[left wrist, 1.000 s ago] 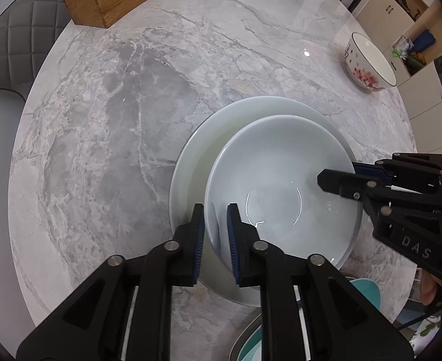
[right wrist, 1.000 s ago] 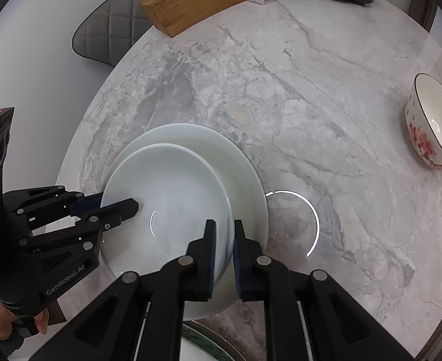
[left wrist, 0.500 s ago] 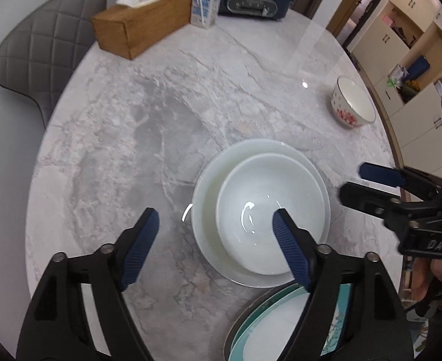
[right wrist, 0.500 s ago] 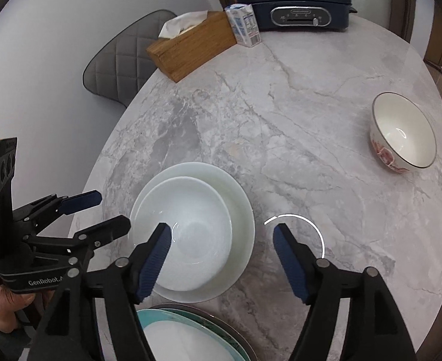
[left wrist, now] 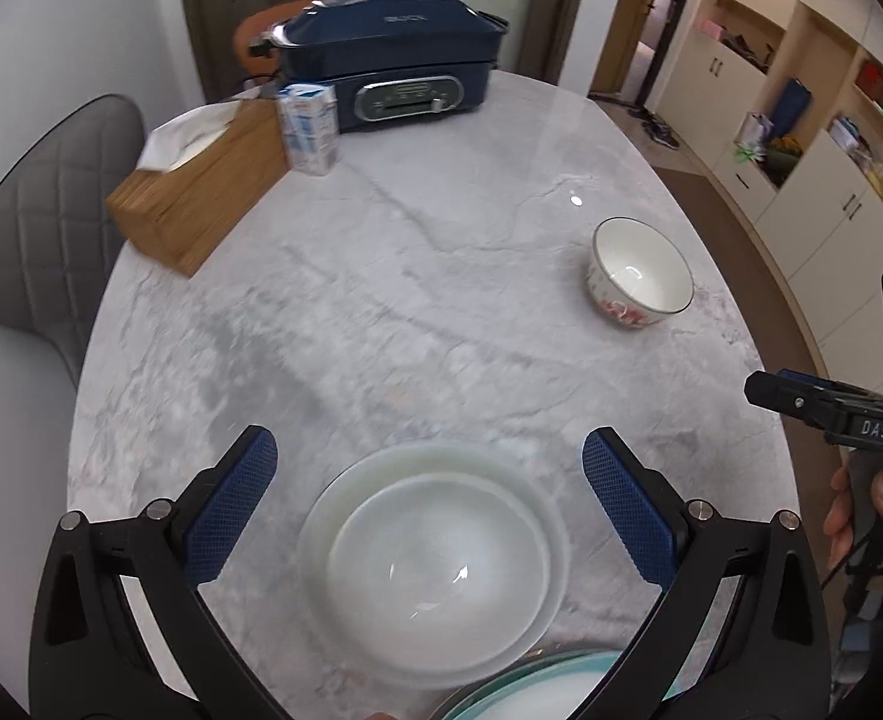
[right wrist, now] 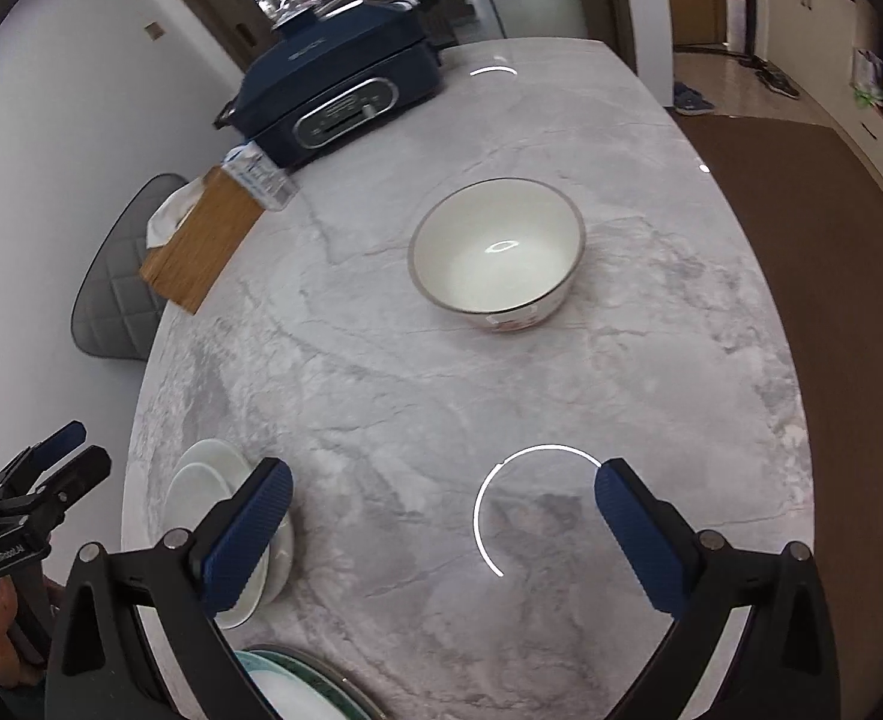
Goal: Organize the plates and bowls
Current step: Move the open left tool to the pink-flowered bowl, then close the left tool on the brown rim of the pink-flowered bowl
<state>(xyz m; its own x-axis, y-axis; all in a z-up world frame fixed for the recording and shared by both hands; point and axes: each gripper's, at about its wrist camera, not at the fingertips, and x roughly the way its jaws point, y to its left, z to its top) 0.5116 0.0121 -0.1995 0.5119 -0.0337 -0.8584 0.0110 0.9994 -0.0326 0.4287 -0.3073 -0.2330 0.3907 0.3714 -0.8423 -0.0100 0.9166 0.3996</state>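
A white bowl (left wrist: pixel 435 564) sits in a white plate (left wrist: pixel 345 492) on the marble table (left wrist: pixel 381 312). My left gripper (left wrist: pixel 429 504) is open and empty above it. The same stack (right wrist: pixel 201 474) shows at the lower left of the right wrist view. A bowl with pink flowers (left wrist: pixel 639 276) stands at the table's right; in the right wrist view it (right wrist: pixel 495 252) lies ahead. My right gripper (right wrist: pixel 441 528) is open and empty over bare marble. A teal-rimmed plate (left wrist: pixel 531 696) lies at the near edge, also in the right wrist view (right wrist: pixel 297 690).
A wooden tissue box (left wrist: pixel 201 198), a milk carton (left wrist: pixel 309 126) and a dark blue electric cooker (left wrist: pixel 387 66) stand at the far side. A grey chair (left wrist: pixel 39 240) is at the left. Cabinets (left wrist: pixel 801 150) line the right wall.
Both grippers let go of the white bowl, opened wide and pulled up and back. The right gripper has swung right toward the flowered bowl.
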